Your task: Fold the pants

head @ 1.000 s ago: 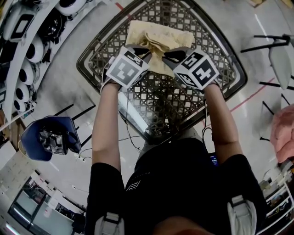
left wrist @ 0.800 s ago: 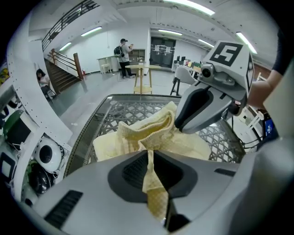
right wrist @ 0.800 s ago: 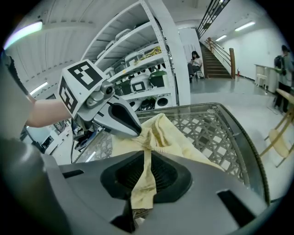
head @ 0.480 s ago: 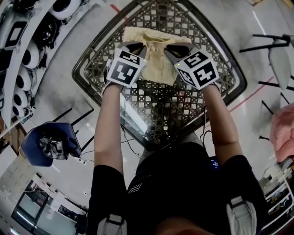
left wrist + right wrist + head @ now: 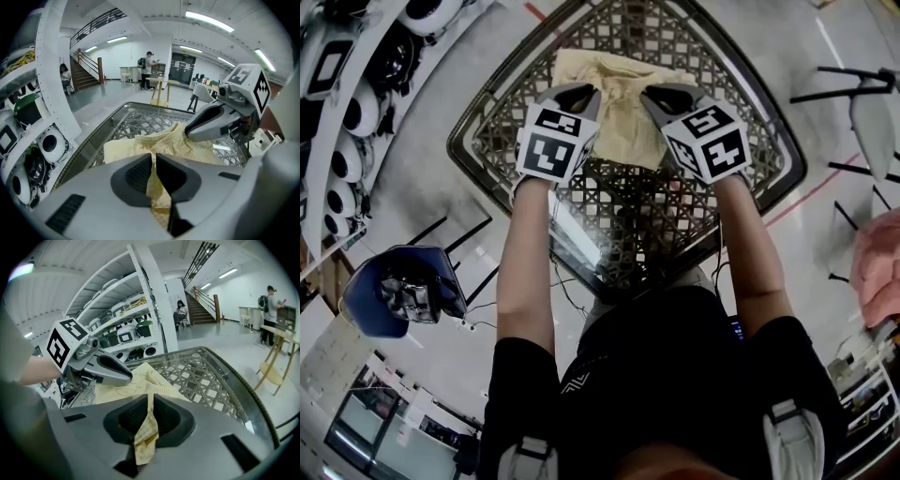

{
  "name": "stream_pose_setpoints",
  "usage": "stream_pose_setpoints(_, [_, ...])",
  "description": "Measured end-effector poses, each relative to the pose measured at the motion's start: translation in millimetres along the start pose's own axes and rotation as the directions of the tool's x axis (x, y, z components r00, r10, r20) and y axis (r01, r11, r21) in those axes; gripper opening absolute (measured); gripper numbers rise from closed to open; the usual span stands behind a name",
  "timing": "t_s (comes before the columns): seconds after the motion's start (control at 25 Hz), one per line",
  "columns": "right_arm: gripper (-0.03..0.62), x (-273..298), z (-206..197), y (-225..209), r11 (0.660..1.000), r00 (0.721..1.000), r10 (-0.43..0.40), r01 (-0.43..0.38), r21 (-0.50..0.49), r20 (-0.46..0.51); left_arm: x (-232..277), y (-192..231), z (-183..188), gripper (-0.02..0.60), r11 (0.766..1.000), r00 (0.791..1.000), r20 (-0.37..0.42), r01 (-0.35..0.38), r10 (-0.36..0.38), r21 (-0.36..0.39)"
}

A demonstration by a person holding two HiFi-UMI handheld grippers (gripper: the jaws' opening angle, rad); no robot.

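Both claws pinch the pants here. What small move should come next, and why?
Probably lower both together to lay the pinched fold flat. The left claw and right claw, just closed tighter, each pinch the pants side by side, and the cloth between them looks rumpled on the table.

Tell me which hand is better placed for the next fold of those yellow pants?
Neither, I think: the left gripper and right gripper are each clamped on the pants, side by side along the near edge, so the fold likely needs both.
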State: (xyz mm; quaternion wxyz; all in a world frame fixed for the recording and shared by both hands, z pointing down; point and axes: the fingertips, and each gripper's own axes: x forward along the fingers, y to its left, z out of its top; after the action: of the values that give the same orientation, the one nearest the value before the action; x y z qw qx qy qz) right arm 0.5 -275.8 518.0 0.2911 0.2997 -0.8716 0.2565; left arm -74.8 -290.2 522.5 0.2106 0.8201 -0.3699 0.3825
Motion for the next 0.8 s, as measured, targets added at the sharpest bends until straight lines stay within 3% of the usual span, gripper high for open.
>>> stream_pose_setpoints(0.24, [0.052, -14.6, -1.0, 12.0, 0.999, 0.999, -0.033, 0.032, 0.024, 0.033, -18.8, -16.3, -5.0, 0.034, 0.999, 1.000, 0.020, -0.024, 0.023, 0.025])
stream_pose_setpoints(0.56, [0.048, -42.1, 11.9, 39.8, 0.997, 0.991, -0.068, 0.062, 0.051, 0.111, -64.2, -29.4, -3.2, 0.026, 0.995, 0.990, 0.100, -0.091, 0.095, -0.046])
stream_pose_setpoints(0.8, [0.046, -68.3, 9.6, 62.3, 0.993, 0.983, -0.093, 0.081, 0.084, 0.157, -93.8, -54.5, -7.5, 0.025, 0.992, 0.984, 0.145, -0.096, 0.107, -0.081])
